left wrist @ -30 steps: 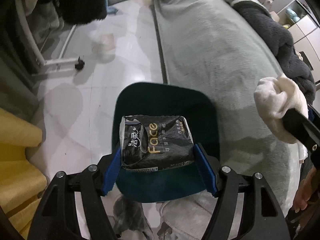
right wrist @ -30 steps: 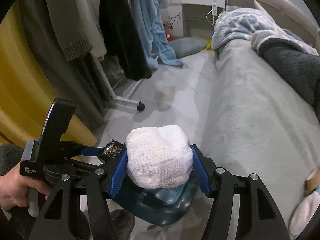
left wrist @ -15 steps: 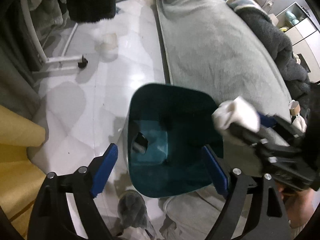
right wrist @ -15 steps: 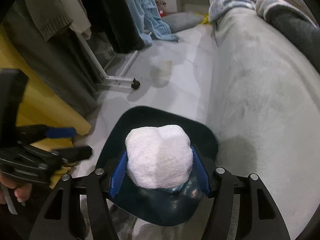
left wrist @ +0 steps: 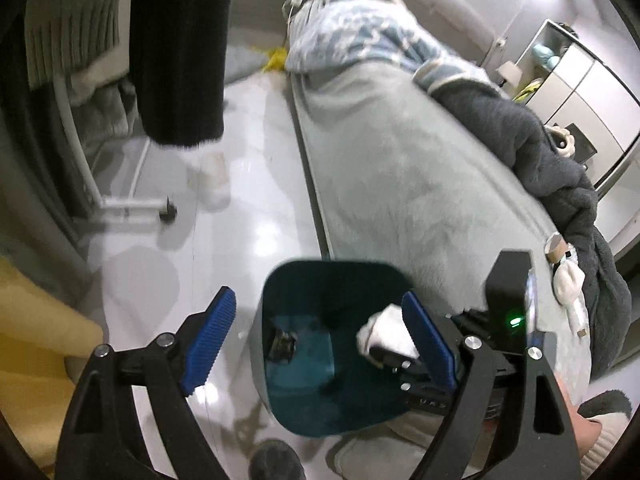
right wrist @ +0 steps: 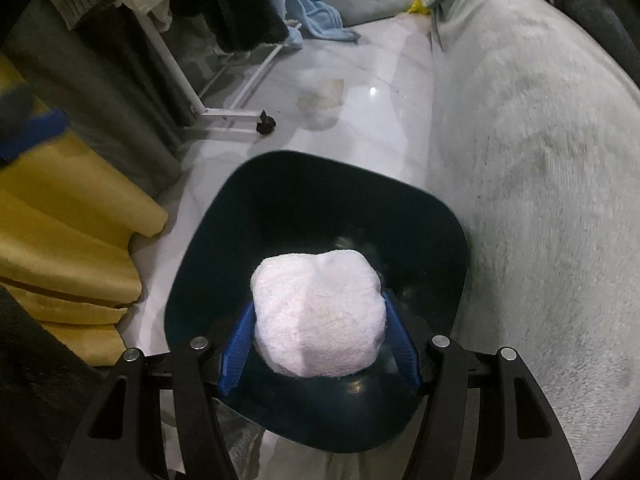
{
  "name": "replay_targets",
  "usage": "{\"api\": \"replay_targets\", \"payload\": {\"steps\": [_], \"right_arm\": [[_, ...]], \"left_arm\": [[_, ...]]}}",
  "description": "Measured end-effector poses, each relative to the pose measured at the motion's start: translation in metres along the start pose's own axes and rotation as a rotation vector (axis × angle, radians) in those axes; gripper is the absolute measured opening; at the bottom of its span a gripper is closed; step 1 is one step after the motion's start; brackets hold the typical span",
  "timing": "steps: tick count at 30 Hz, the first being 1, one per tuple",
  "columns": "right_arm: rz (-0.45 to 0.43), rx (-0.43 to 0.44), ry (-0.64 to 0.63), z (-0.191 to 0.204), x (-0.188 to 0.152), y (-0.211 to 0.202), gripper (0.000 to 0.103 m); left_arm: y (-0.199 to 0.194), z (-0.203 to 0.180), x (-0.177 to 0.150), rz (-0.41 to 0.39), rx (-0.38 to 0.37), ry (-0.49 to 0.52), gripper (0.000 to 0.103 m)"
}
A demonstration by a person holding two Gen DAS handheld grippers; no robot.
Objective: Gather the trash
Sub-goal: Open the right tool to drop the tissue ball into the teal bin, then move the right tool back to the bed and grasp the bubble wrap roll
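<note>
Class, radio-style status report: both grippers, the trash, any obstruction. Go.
Left gripper open, empty, above bin. Right gripper shut on white wad, over the bin mouth. Black packet already inside. Nothing blocking the drop.

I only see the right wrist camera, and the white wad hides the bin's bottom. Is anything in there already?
Observer: Yes. A black pack lies on the bottom of the teal bin.
Operator: Is the other tool holding something?
Observer: No. The left tool has just been opening and grips nothing.
Operator: Any trash left?
Observer: A cardboard tube and a small white bundle lie on the bed.
</note>
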State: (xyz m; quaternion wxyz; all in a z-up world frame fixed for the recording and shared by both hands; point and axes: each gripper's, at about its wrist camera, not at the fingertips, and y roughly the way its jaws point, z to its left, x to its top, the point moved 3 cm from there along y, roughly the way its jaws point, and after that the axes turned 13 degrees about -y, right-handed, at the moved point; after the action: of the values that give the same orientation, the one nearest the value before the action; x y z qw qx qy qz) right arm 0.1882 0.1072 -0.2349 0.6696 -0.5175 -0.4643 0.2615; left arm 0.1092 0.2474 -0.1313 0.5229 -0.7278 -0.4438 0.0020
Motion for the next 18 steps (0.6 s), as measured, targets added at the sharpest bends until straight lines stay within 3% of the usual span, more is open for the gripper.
{"api": "replay_targets", "payload": {"steps": [6, 9, 18], "right_arm": [[0.024, 0.011, 0.003, 0.000, -0.001, 0.007, 0.066], [0.021, -0.002, -0.014, 0.003, 0.000, 0.003, 0.076], [-0.101, -0.031, -0.033, 0.010, 0.010, -0.052, 0.087]], "left_arm": [[-0.020, -0.011, 0.010, -0.081, -0.058, 0.027, 0.083], [-0.027, -0.015, 0.013, -0.108, -0.082, 0.031, 0.082], [-0.062, -0.045, 0.026, -0.244, -0.151, 0.080, 0.082]]}}
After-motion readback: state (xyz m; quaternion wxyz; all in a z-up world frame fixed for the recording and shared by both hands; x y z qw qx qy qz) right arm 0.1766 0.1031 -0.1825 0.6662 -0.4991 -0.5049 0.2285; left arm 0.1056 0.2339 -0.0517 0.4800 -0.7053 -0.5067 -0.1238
